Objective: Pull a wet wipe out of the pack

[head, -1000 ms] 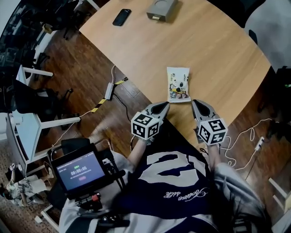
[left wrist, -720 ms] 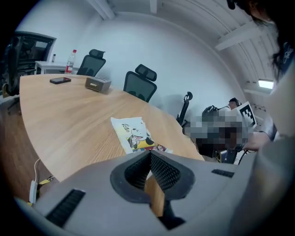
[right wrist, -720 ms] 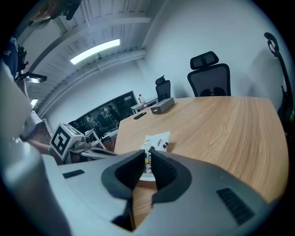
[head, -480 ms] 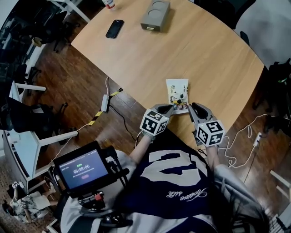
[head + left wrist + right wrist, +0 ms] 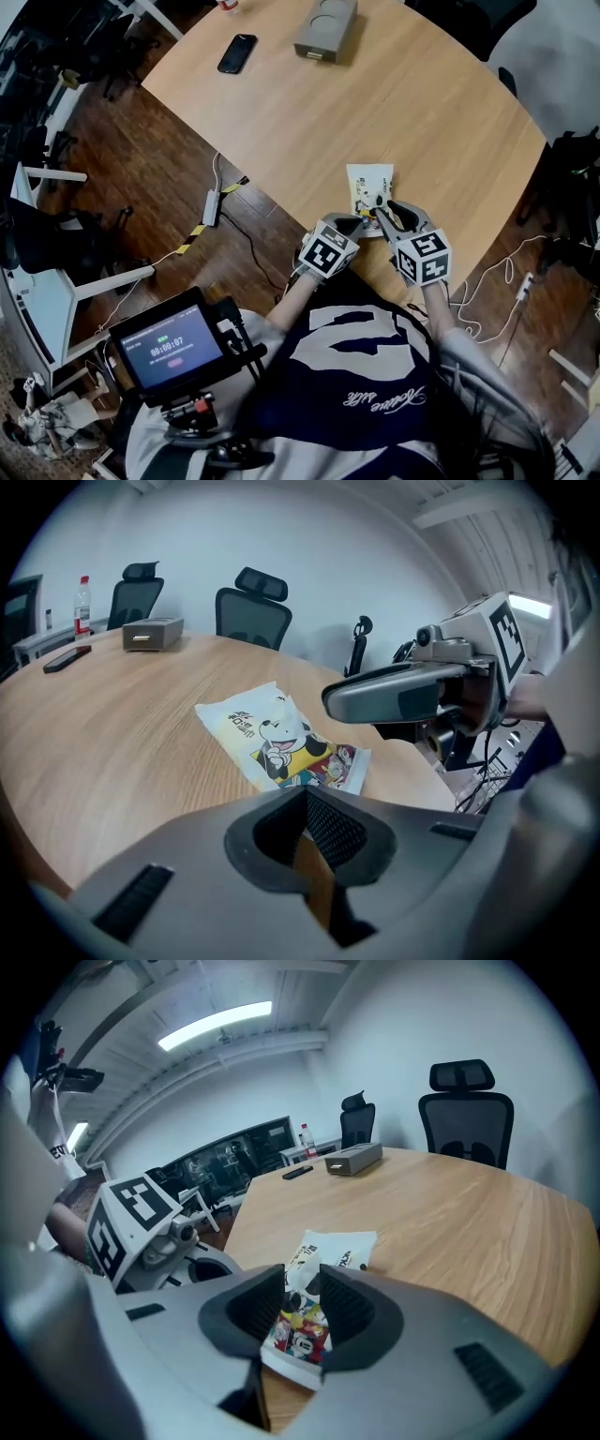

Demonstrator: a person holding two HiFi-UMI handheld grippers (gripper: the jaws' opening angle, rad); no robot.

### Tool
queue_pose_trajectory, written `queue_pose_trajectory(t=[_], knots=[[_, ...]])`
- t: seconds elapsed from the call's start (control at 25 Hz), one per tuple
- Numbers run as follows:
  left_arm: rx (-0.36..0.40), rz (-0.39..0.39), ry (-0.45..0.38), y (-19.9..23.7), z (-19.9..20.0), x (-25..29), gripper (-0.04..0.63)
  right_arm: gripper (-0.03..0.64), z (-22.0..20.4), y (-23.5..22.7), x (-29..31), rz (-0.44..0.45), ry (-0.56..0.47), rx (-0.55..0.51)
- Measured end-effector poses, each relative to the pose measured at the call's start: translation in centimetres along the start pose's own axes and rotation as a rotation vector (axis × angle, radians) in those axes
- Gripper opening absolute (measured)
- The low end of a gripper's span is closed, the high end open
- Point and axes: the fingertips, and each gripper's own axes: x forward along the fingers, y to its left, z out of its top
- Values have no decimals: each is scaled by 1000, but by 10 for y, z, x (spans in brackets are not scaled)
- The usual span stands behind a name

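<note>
Right gripper [image 5: 302,1299] released and left gripper [image 5: 305,803] clenched, both at the near end of the wet wipe pack [image 5: 368,183].

The right gripper's jaws have just been opening and now stand apart. They point down over the near end of the pack, which shows between them with no pad pressing on it. The left gripper's jaws are closed together on nothing, just left of the right gripper and off the pack's near left corner. The pack lies flat, printed side up, close to the near edge of the round wooden surface [image 5: 422,103]. Far across the surface, well apart from the pack, sit a grey box [image 5: 325,19] and, left of it, a dark phone [image 5: 236,53]. Office chairs [image 5: 253,607] stand beyond the far edge.
</note>
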Motion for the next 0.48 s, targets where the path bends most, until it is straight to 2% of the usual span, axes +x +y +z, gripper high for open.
queue_pose_trajectory(t=[0.28, 0.48], knots=[[6, 11, 15, 4, -4, 6, 2, 101, -2, -6, 41, 0, 74, -66], [26, 29, -7, 6, -2, 10, 2, 101, -8, -13, 55, -43, 101, -86]])
